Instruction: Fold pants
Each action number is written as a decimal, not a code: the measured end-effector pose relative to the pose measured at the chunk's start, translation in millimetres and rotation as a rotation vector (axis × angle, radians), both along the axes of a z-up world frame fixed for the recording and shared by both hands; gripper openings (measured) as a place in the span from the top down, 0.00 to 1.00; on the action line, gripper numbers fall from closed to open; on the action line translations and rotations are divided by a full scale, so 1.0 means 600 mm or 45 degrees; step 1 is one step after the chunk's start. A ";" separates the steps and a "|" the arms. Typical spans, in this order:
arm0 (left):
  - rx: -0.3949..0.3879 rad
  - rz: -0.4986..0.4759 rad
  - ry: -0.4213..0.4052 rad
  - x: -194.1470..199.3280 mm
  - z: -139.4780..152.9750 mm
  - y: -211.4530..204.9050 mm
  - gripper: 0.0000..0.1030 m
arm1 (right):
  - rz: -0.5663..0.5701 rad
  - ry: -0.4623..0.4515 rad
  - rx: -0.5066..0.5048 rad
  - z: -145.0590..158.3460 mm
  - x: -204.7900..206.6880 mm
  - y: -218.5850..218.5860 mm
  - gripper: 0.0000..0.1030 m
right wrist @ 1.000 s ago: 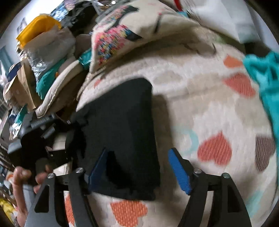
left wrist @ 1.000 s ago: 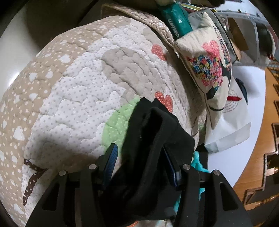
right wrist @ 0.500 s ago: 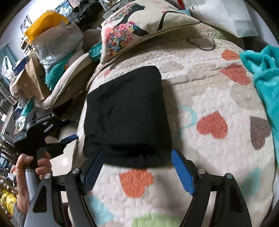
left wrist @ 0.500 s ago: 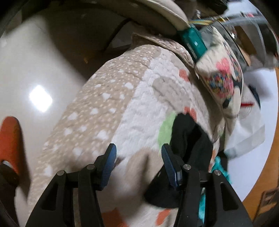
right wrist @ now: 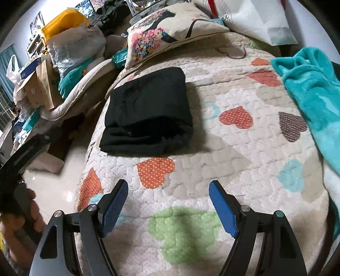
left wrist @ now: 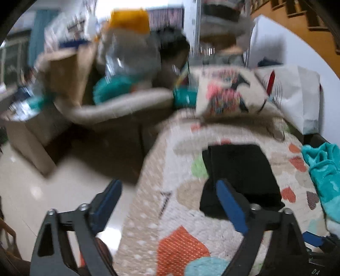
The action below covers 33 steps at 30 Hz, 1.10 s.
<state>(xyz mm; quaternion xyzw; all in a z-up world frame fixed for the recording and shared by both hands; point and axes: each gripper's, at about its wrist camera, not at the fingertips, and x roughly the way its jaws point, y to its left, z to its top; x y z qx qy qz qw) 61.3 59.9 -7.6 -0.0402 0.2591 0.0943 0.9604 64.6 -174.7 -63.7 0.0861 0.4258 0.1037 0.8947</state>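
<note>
The black pants (right wrist: pixel 148 110) lie folded into a thick rectangle on the heart-patterned quilt (right wrist: pixel 233 148), near its left edge. They also show in the blurred left wrist view (left wrist: pixel 240 174). My right gripper (right wrist: pixel 169 197) is open and empty, held above the quilt on the near side of the pants. My left gripper (left wrist: pixel 169 193) is open and empty, at the quilt's left edge; its right finger overlaps the pants' near corner in the picture. The hand holding the left gripper (right wrist: pixel 19 176) shows at the left of the right wrist view.
A teal towel (right wrist: pixel 314 102) lies bunched on the quilt's right side. A floral cushion (right wrist: pixel 167 36) and a white bag (right wrist: pixel 255 19) sit beyond the pants. Piled bags, boxes and a yellow bin (right wrist: pixel 61 19) crowd the far left. Shiny floor (left wrist: pixel 42 191) lies left of the quilt.
My left gripper has let go of the pants, opened and pulled back to the left. My right gripper has drawn back from the pants, which now lie folded on the quilt.
</note>
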 end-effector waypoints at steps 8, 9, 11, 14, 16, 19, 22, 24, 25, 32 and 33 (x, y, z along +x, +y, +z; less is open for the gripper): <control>-0.017 -0.028 -0.066 -0.062 0.037 -0.010 0.00 | -0.024 -0.040 0.013 0.005 -0.026 0.001 0.19; -0.052 -0.047 -0.029 -0.057 0.033 -0.006 0.00 | -0.024 -0.045 0.010 0.006 -0.027 0.003 0.19; -0.106 -0.058 0.055 -0.041 0.020 0.004 0.00 | -0.020 -0.051 0.002 0.006 -0.028 0.007 0.19; -0.113 -0.041 0.133 -0.028 0.003 0.004 0.00 | -0.010 -0.055 -0.020 0.002 -0.029 0.013 0.19; -0.080 -0.029 0.176 -0.021 -0.009 -0.001 0.00 | -0.004 -0.048 -0.027 -0.002 -0.027 0.016 0.19; -0.054 -0.062 0.225 -0.016 -0.022 -0.012 0.00 | -0.002 -0.029 -0.028 -0.012 -0.023 0.019 0.19; -0.034 -0.096 0.263 -0.016 -0.032 -0.025 0.00 | -0.006 -0.013 -0.027 -0.021 -0.019 0.020 0.19; -0.030 -0.112 0.283 -0.016 -0.037 -0.028 0.00 | -0.011 -0.007 -0.028 -0.024 -0.017 0.020 0.19; -0.035 -0.118 0.293 -0.016 -0.039 -0.030 0.00 | -0.014 -0.003 -0.028 -0.026 -0.016 0.020 0.18; -0.089 -0.152 0.385 -0.008 -0.056 -0.034 0.00 | -0.035 0.004 -0.029 -0.030 -0.014 0.016 0.17; -0.094 -0.158 0.391 -0.008 -0.057 -0.035 0.00 | -0.036 0.002 -0.031 -0.029 -0.014 0.016 0.17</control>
